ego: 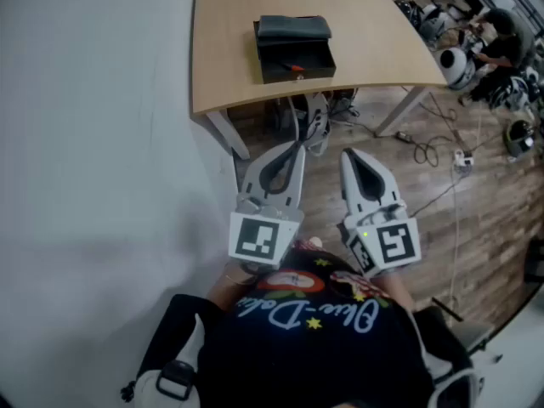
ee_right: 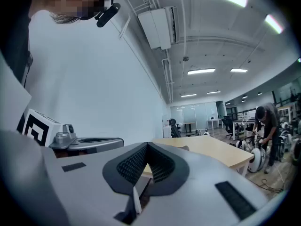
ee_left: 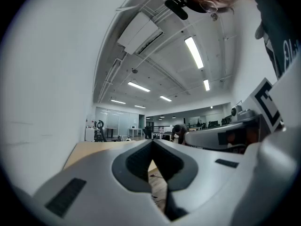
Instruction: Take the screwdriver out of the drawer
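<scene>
You are holding the left gripper (ego: pixel 297 149) at lower centre, jaws pressed together on nothing, and the right gripper (ego: pixel 348 155) just beside it, likewise closed and empty. The screwdriver (ego: pixel 293 66) is lying crosswise in the open drawer (ego: pixel 297 75) on the worktop (ego: pixel 229 41) at upper centre. It is sitting well apart from both, almost straight ahead of the left jaws, so that hand is looking nearer.

Left gripper (ego: pixel 296 151), right gripper (ego: pixel 348 155): pale grey, black pads, 1 black-white marker cube (ego: pixel 255 238) each. Dark T-shirt (ego: pixel 323 347), pale cursive lettering.

screwdriver (ego: pixel 293 66) in drawer (ego: pixel 297 76), drawer on table (ego: pixel 378 24)
</scene>
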Motion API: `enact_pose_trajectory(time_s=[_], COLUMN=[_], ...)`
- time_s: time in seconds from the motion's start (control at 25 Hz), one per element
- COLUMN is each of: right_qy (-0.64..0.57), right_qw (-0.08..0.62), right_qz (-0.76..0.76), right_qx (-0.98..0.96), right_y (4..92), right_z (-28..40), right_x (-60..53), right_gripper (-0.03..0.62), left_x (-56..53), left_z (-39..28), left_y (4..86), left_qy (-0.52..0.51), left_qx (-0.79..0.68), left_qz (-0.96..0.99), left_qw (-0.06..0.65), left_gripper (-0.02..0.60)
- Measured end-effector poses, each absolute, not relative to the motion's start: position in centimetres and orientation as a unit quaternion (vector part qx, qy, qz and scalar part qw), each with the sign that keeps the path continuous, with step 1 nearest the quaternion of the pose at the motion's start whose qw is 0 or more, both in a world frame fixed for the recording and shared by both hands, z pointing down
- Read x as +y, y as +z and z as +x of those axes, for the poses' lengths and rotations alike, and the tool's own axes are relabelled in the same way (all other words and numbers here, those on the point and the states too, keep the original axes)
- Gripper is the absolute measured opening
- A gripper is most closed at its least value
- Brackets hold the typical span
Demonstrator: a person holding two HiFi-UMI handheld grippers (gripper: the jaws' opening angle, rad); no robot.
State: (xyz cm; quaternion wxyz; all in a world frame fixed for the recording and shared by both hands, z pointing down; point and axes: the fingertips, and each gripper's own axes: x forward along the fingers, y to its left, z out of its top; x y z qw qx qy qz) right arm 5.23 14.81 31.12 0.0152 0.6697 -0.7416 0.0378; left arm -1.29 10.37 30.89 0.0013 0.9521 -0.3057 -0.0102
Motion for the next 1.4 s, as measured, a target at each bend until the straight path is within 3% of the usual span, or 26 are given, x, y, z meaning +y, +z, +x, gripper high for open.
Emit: enact_pose_trajectory(time_s=[1.4], right_qy=[0.060], right_qw=[0.001], right_qz=[0.674], right_qx=[-0.736], right_y=[32.8], right_z=[10.7], right_x=[19.7], right_gripper=[0.000], left_x=[15.4], left_z=[4.9], left_y=[31.6], left_qy=[0.011], left_qx=[-0.278], left_qz=[0.960], left_qw=[-0.016], left_gripper=[0.000])
